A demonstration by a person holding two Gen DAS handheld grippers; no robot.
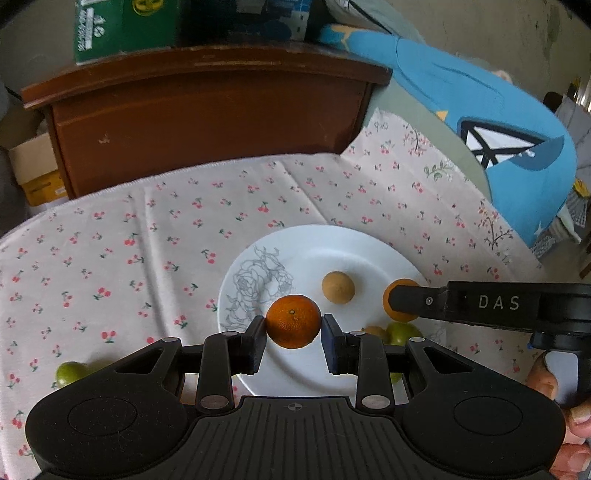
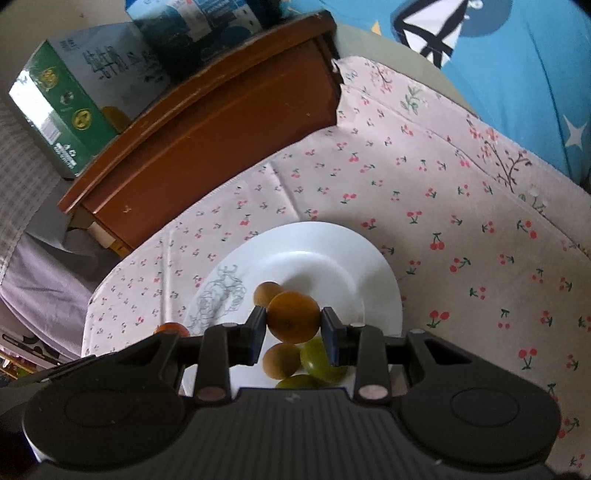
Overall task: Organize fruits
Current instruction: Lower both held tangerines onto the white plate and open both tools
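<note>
A white plate (image 1: pixel 332 251) with a grey flower drawing lies on a cherry-print cloth. My left gripper (image 1: pixel 293 330) is shut on an orange (image 1: pixel 293 321) and holds it over the plate's near side. My right gripper (image 2: pixel 293 325) is shut on a second orange (image 2: pixel 293 315) over the plate (image 2: pixel 332 251); it shows from the side in the left wrist view (image 1: pixel 404 301). A tan round fruit (image 1: pixel 338 287) sits on the plate. Beneath the right gripper lie another tan fruit (image 2: pixel 281 360) and green fruits (image 2: pixel 319 360). One green fruit (image 1: pixel 70 373) lies on the cloth, left.
A brown wooden cabinet (image 1: pixel 207 122) stands behind the cloth, with a green carton (image 1: pixel 122 29) on top. A blue cushion (image 1: pixel 498 122) lies at the right. A cardboard box (image 1: pixel 33 166) sits at the far left.
</note>
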